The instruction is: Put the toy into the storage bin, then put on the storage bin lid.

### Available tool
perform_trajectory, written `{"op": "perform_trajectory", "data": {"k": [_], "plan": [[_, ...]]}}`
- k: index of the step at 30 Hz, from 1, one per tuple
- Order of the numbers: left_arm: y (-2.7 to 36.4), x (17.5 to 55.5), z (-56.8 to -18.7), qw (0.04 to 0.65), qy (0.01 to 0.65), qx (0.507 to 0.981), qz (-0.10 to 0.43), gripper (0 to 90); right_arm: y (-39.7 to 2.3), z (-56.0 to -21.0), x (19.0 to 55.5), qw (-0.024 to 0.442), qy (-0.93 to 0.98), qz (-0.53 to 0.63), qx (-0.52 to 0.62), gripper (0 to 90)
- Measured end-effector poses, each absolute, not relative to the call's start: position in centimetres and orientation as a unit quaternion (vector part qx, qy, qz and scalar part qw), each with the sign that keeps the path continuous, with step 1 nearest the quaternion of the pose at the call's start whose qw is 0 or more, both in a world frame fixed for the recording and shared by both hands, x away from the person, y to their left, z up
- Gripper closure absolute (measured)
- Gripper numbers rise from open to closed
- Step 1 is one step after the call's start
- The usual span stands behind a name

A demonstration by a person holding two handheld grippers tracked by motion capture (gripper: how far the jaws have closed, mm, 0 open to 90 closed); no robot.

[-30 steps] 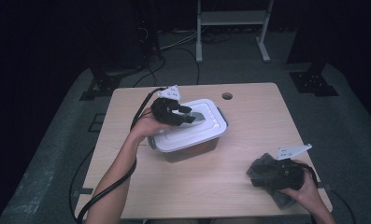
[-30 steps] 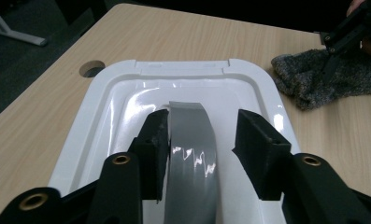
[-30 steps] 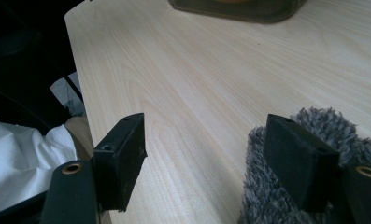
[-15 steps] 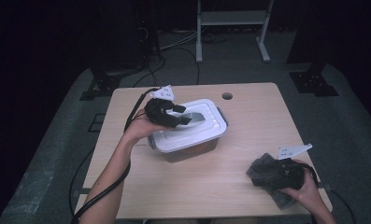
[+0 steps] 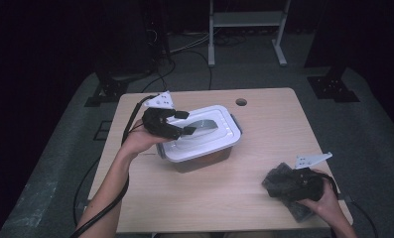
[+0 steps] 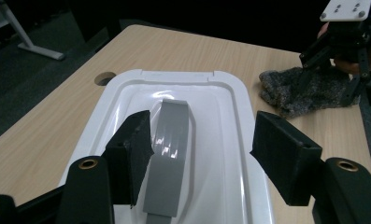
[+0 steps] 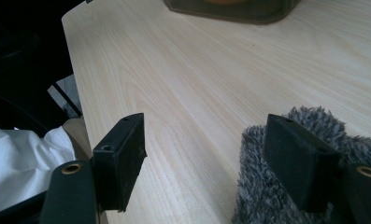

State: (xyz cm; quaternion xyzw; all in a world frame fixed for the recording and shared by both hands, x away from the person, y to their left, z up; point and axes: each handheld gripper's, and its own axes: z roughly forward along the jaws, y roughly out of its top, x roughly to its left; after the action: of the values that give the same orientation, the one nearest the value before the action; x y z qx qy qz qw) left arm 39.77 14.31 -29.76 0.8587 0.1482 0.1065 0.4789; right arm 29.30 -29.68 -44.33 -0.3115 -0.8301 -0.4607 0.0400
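Observation:
A clear storage box with a white lid (image 5: 209,141) stands mid-table, and a grey handle (image 5: 204,126) lies flat in the lid's recess. My left gripper (image 5: 186,123) hovers over the lid's left end. Its jaws have just been opening and stand apart with nothing pressed between them. In the left gripper view the grey handle (image 6: 171,140) runs beneath the left jaw of my left gripper (image 6: 202,154), above the lid (image 6: 220,112). My right gripper (image 5: 290,182) rests open at the near right corner on a grey fluffy cloth (image 5: 275,179). The cloth (image 7: 276,196) sits under the right jaw of my right gripper (image 7: 206,158).
The wooden table (image 5: 264,124) has a round cable hole (image 5: 241,102) at its far edge. Beyond the lid, the left gripper view shows the cloth (image 6: 304,88) and the right gripper (image 6: 346,46). The box's base (image 7: 230,9) shows at the top of the right gripper view.
My left gripper has drawn back from the lid's middle toward its left end and lifted slightly, with its jaws wider apart. The right hand and the cloth have stayed put.

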Motion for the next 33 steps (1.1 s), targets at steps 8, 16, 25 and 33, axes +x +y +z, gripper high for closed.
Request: {"op": "perform_trajectory", "data": {"k": [8,16,25,33], "plan": [[14.8,38.8,-29.5,0.482,0.144,0.858,0.106,33.3,-29.6,-44.3,29.3,0.039,-0.831,-0.460,-0.311,28.7],[15.2,37.6,-29.6,0.489,0.146,0.854,0.106,29.3,-29.7,-44.3,29.4,0.038,-0.830,-0.460,-0.313,28.7],[16.0,36.3,-29.8,0.493,0.153,0.849,0.110,23.1,-29.5,-44.3,29.6,0.039,-0.831,-0.459,-0.311,28.7],[17.0,35.3,-30.4,0.493,0.161,0.848,0.108,20.5,-29.6,-44.3,29.6,0.036,-0.831,-0.460,-0.312,28.7]]}}
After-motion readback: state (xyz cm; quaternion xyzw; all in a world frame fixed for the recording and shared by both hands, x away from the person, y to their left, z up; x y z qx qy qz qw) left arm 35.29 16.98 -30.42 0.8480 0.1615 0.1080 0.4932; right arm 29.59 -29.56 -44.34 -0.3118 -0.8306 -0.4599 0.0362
